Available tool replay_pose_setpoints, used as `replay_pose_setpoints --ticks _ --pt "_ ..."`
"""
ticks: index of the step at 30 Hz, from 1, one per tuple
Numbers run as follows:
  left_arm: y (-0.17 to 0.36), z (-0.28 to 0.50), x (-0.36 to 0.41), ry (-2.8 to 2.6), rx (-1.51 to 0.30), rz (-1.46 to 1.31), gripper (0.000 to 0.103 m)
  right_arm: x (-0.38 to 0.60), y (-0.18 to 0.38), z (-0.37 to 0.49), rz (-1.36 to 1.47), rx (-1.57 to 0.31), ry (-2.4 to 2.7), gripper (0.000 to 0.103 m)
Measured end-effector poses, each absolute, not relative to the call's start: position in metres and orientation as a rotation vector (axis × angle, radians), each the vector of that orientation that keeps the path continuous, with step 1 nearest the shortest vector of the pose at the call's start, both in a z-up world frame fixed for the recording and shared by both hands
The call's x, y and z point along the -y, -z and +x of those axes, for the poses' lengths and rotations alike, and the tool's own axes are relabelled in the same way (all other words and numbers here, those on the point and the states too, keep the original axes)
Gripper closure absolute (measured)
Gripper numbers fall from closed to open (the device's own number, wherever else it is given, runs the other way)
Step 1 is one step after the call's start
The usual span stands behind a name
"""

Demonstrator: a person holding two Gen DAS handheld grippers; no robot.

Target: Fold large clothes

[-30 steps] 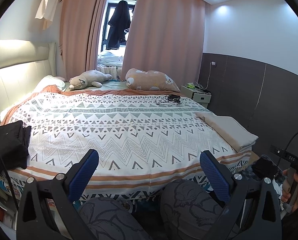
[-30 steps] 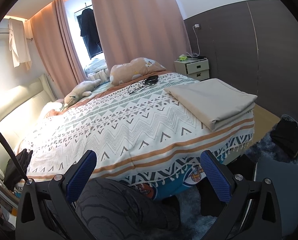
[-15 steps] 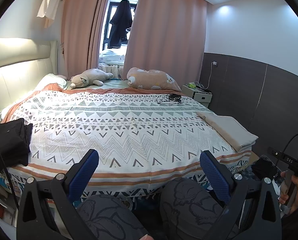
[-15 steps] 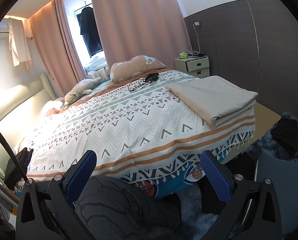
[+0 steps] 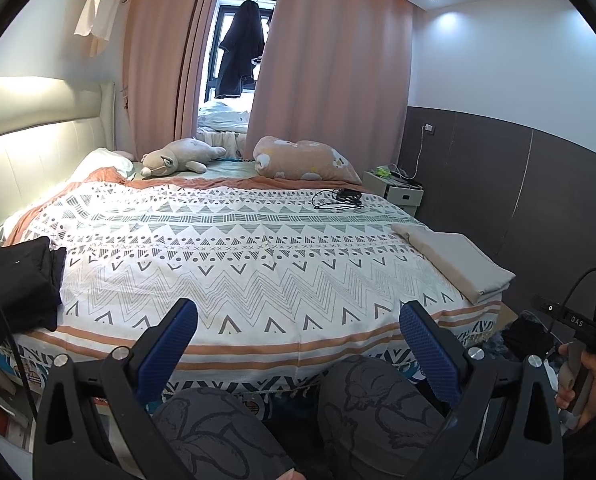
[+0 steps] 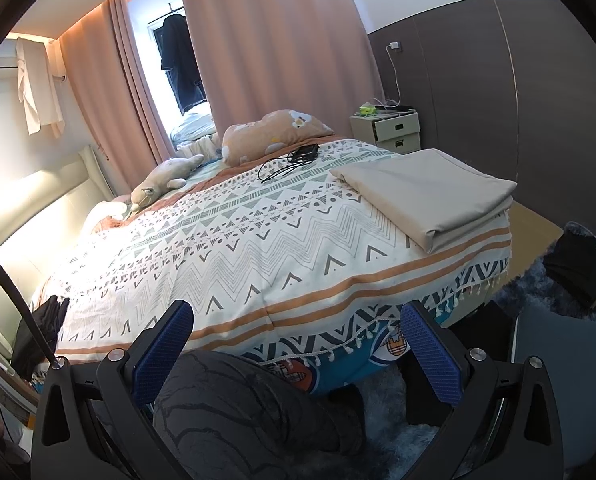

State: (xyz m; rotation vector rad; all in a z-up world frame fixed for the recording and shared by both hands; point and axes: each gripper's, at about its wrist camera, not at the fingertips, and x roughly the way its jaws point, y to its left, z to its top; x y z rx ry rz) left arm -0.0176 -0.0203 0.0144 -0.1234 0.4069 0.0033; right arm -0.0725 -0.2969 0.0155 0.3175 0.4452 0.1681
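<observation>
A folded beige cloth (image 6: 426, 196) lies at the bed's right front corner; it also shows in the left wrist view (image 5: 456, 260). A folded black garment (image 5: 18, 284) lies at the bed's left front corner, seen in the right wrist view as a dark pile (image 6: 38, 328). My left gripper (image 5: 298, 344) is open and empty, held above the person's knees in front of the bed. My right gripper (image 6: 296, 344) is open and empty, also short of the bed's front edge. The right gripper's handle (image 5: 578, 328) shows at the far right of the left wrist view.
The bed carries a patterned white cover (image 5: 238, 264). A plush toy (image 5: 178, 158), a peach pillow (image 5: 306, 158) and a black cable bundle (image 5: 338, 198) lie at the far side. A nightstand (image 6: 390, 130) stands by the dark wall. A black item (image 6: 578, 268) lies on the floor rug.
Both grippers have lifted and drawn back slightly, so the bed sits a little lower in view. The jaws stay open. Nothing on the bed has moved.
</observation>
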Motion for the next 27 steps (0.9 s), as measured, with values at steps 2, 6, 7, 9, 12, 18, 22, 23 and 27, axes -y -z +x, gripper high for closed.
replay_pose_setpoints --ticks 2,6,7,9,12,18,22,23,27 --pt "-0.015 -0.018 0.020 0.003 -0.406 -0.130 0.000 0.297 -0.016 -0.072 0.318 -0.447 -0.170 0.000" --pt "-0.014 -0.019 0.018 0.005 -0.410 -0.143 0.000 0.294 -0.015 -0.076 0.319 -0.447 -0.172 0.000" --pt "-0.014 -0.019 0.018 0.001 -0.411 -0.139 0.000 0.294 -0.015 -0.077 0.319 -0.448 -0.173 0.000" --pt "-0.013 -0.019 0.019 -0.003 -0.413 -0.136 0.000 0.293 -0.014 -0.078 0.321 -0.451 -0.179 0.000" --pt "-0.013 -0.021 0.019 -0.003 -0.416 -0.133 0.000 0.291 -0.013 -0.080 0.321 -0.456 -0.179 0.000" --pt "-0.016 -0.027 0.024 -0.005 -0.410 -0.119 0.000 0.292 -0.015 -0.087 0.326 -0.452 -0.180 0.000" --pt "-0.018 -0.032 0.026 -0.007 -0.405 -0.113 0.000 0.293 -0.016 -0.093 0.330 -0.442 -0.181 0.000" --pt "-0.018 -0.034 0.026 -0.008 -0.405 -0.112 0.000 0.293 -0.015 -0.094 0.332 -0.440 -0.182 0.000" --pt "-0.021 -0.041 0.026 -0.016 -0.407 -0.110 0.000 0.293 -0.011 -0.098 0.340 -0.440 -0.185 0.000"
